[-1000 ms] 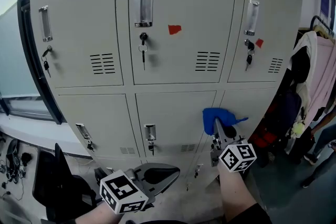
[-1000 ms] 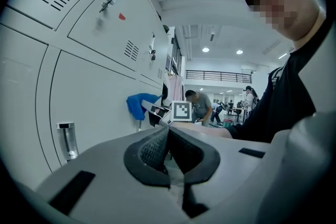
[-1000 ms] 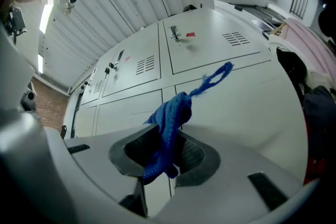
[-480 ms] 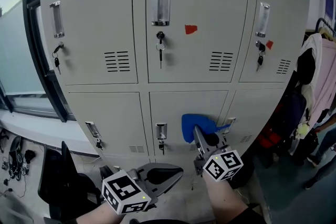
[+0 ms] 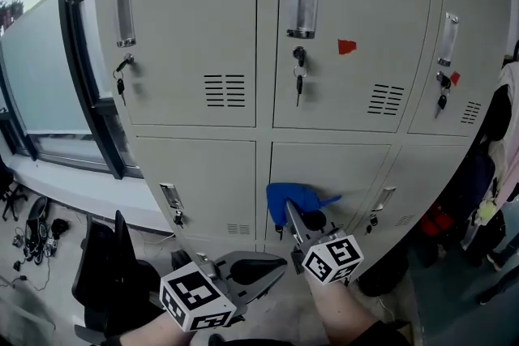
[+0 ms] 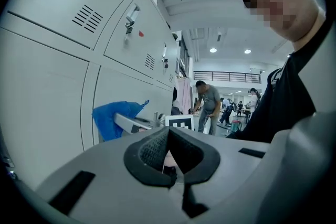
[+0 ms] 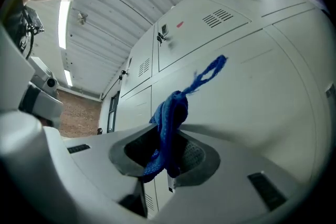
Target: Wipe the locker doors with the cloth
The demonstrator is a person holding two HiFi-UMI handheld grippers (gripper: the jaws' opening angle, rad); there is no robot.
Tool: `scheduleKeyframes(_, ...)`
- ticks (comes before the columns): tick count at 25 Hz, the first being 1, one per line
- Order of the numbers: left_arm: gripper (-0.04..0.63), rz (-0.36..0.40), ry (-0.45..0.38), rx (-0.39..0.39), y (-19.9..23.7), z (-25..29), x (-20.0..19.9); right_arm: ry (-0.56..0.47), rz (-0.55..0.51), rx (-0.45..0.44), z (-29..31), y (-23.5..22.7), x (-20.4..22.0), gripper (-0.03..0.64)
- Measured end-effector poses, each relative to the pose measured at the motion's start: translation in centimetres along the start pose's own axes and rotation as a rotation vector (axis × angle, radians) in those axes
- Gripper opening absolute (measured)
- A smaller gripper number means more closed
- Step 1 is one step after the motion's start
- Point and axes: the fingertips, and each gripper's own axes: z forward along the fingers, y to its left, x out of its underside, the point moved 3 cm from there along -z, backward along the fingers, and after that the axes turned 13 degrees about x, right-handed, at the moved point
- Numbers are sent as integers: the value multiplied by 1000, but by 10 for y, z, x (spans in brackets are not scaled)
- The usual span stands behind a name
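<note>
The grey locker doors (image 5: 340, 166) fill the head view, two rows with handles and hanging keys. My right gripper (image 5: 289, 211) is shut on a blue cloth (image 5: 295, 199) and presses it against the lower middle door near its left edge. In the right gripper view the cloth (image 7: 170, 115) hangs bunched between the pads of the right gripper (image 7: 167, 157), with a tail trailing on the door. My left gripper (image 5: 280, 263) is low in front of the lockers, shut and empty. In the left gripper view its pads (image 6: 170, 157) meet, and the cloth (image 6: 112, 118) shows ahead.
A window with a dark frame (image 5: 81, 53) lies left of the lockers, with a black chair (image 5: 105, 271) below it. Clothes hang at the right (image 5: 507, 134). A red sticker (image 5: 347, 47) marks the upper middle door. A person (image 6: 210, 105) stands far down the hall.
The right gripper has slid the cloth leftward across the lower middle door, from its right seam to its left side. The head view has swung left. The left gripper has barely moved.
</note>
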Motion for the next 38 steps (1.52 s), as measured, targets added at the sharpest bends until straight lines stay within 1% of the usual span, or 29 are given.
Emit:
scheduleKeyframes(4,6,-4,2,-5,2,-1,1,1,-7,35,-2,-15,0,92)
scheduleKeyframes(8,6,-4,5,8,2,8,1,-4,-30,88,-13,-48,-7,92)
scheduleKeyframes(21,6,7,7,86,-7,73,-7,-22,-71,265,-66,-159,-37,92)
scheduleKeyframes(25,6,4,6,74,-10,88,-5,-20,-76,279,-77,-179,-40,92)
scheduleKeyframes(28,6,-3,1,46,-11,93,-4,-24,-53,285,-83,-188,-42,92)
scheduleKeyframes(31,6,-14,-1,18,-14,92,-1,-31,-13,248,-87,-178,-42,92)
scheduleKeyframes(34,6,-27,-3,-6,-15,83,4,-31,-5,147,-79,-141,-37,92)
scheduleKeyframes(38,6,-41,-11,-45,-12,55,9,24,-16,-1,-55,-75,-7,92)
